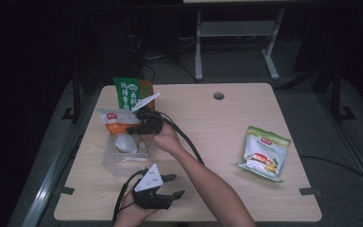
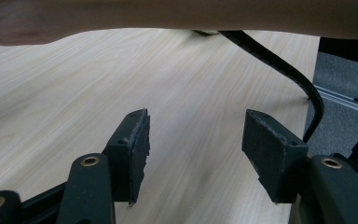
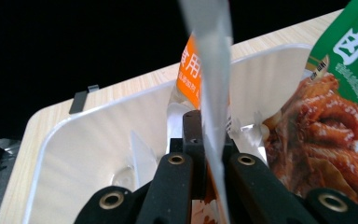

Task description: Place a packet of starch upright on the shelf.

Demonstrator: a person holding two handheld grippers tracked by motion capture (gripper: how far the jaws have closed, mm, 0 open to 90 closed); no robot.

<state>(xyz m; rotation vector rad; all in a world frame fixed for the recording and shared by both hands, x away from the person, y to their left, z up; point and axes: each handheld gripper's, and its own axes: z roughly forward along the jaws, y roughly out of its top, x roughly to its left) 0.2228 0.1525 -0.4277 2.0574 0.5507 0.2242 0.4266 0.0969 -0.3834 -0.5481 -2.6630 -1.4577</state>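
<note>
The surface (image 1: 208, 123) looks like smooth, pale wood. The box (image 3: 98, 154) is clear plastic. The snack bags (image 1: 264, 153) are shiny.

Dim room, grey carpet floor (image 1: 246, 66). Light wood table (image 1: 227, 123) mid-frame; white metal desk frame (image 1: 236, 33) at upper centre, darkness either side.

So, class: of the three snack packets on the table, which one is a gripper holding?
The orange-and-white packet, pinched by the right gripper over the clear plastic tub; the others are untouched.
</note>
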